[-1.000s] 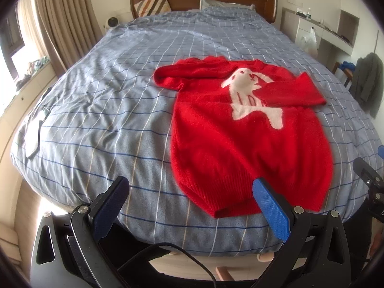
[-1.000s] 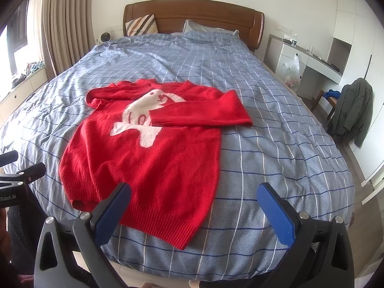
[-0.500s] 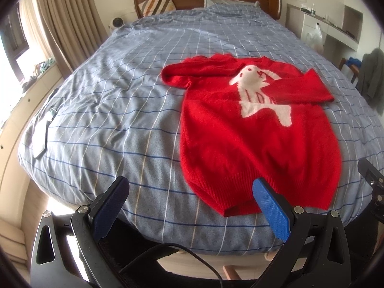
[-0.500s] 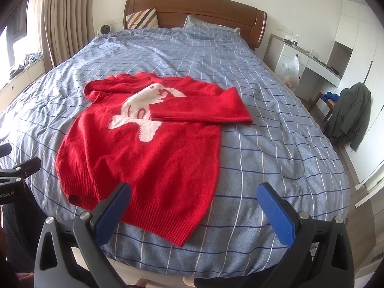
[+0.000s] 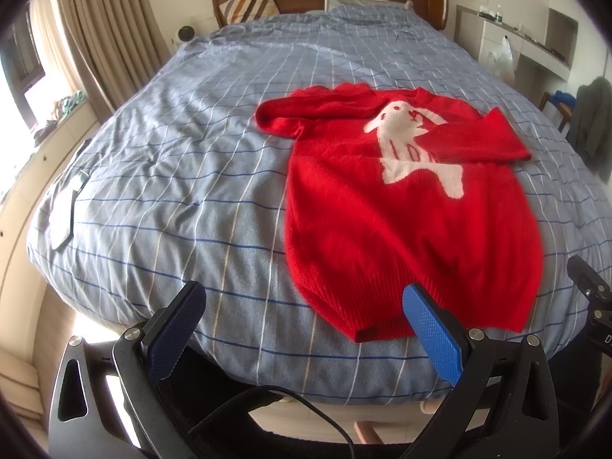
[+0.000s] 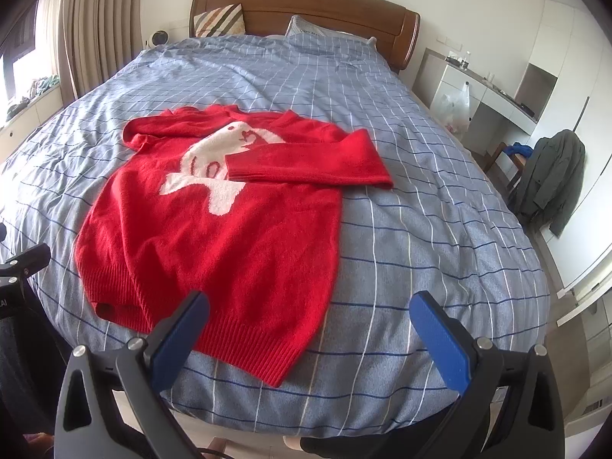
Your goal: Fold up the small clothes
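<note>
Here, red sweater [image 6: 214, 229] on bed [image 6: 420, 229]: folded sleeve covers rabbit motif; both tools [image 5: 304, 334] [image 6: 310, 334] spread wide, empty.

Each black claw [image 5: 304, 327] [image 6: 308, 331] has blue textured pads [image 5: 432, 331], silver screws and a black cable.

bed cover [image 5: 183, 176] lies open left and right of the red sweater [image 6: 229, 229].

Only "AI" reads, on the left gripper [image 6: 5, 303].
</note>
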{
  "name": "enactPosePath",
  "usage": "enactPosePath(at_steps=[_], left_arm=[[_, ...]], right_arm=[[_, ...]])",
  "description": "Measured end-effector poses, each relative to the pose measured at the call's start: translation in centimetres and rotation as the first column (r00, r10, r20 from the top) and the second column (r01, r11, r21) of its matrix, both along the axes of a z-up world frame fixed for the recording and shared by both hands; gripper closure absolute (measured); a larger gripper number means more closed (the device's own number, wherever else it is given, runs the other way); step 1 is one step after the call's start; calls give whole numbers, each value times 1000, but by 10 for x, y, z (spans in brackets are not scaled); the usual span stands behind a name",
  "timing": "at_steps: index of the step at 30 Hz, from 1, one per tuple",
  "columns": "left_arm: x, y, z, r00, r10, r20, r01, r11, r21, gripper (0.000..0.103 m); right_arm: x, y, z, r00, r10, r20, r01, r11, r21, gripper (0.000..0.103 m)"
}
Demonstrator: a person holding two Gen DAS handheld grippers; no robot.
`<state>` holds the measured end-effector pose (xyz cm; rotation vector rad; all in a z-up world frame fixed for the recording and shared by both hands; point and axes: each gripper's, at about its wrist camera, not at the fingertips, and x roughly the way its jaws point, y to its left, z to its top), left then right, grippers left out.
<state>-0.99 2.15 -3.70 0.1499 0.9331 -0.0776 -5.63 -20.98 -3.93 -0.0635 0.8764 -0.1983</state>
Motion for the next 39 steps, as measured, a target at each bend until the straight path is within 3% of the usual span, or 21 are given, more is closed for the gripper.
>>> enactPosePath(at_steps=[23, 30, 32, 35, 39], left_arm=[[-6, 1, -2, 1000, -7, 4, 7, 1000, -22, 0], [-1, 1, -11, 999, -26, -33, 25, 999, -21, 0], [7, 11, -27, 995, -21, -100, 15, 998, -59, 0], [15, 37, -52, 981, 12, -196, -47, 984, -174, 1], [18, 29, -68, 979, -46, -199, -3, 971, -239, 1]], right_arm=[[-4, 9, 2, 1000, 26, 1, -26, 1000, 11, 0], [-6, 5, 6, 1000, 27, 13, -27, 999, 28, 0], [-8, -3, 5, 999, 25, 24, -27, 998, 54, 0], [-7, -24, -12, 1000, -14, -8, 15, 997, 74, 0], [-11, -43, -35, 999, -20, -35, 24, 995, 101, 0]])
